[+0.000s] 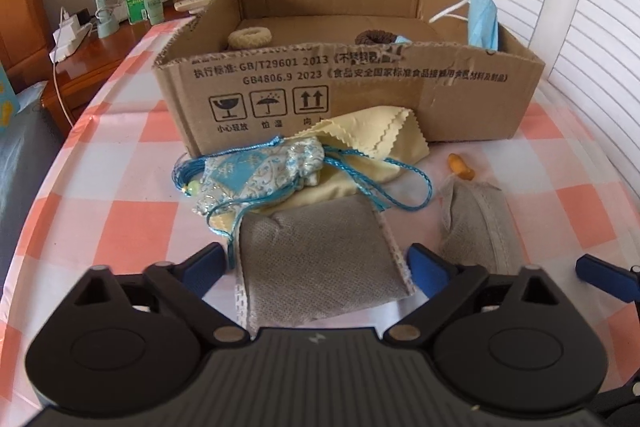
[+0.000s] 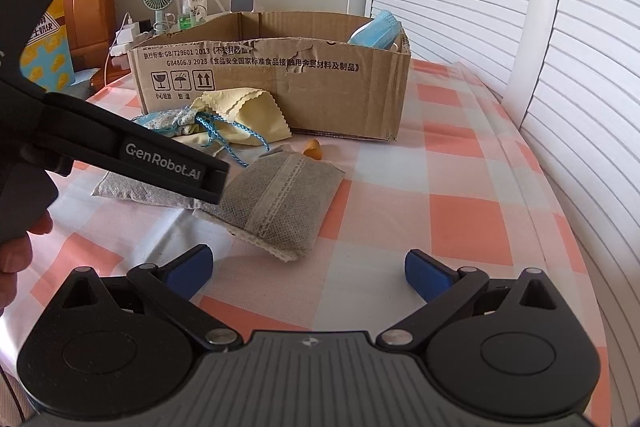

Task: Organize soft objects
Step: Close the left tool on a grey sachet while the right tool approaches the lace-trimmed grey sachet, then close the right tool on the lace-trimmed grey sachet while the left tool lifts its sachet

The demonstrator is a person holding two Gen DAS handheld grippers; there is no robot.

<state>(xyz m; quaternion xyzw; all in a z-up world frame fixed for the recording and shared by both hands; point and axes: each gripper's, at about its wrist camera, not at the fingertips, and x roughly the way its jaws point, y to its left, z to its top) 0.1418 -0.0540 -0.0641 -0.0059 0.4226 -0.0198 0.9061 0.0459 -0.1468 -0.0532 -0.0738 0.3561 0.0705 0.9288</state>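
A: Left wrist view first. What's the left gripper (image 1: 316, 269) doing?
B: Fingers are sitting spread, one on each side of a grey sachet (image 1: 320, 267) that's lying flat on the checked tablecloth (image 1: 132, 219). Can't tell if the pads are touching it.
A: Other soft stuff?
B: A second grey sachet (image 1: 476, 223) is lying to the right, near a small orange piece (image 1: 460, 165). A blue brocade pouch (image 1: 260, 169) with its cord (image 1: 400, 187) is resting on a yellow cloth (image 1: 376, 143), right against the cardboard box (image 1: 360, 95). Inside the box: a beige hair tie (image 1: 250, 37), a brown one (image 1: 374, 37), and a blue face mask (image 1: 484, 21) leaning on the right wall.
A: Right wrist view?
B: Right gripper (image 2: 308, 269) is hovering over the cloth with fingers spread wide, gripping nothing. The nearer sachet (image 2: 280, 199) is lying just ahead of it. The left gripper's body is crossing the frame from the left, covering part of the other sachet (image 2: 148, 193). Box (image 2: 320, 95) is sitting behind, mask (image 2: 380, 29) poking over its rim.
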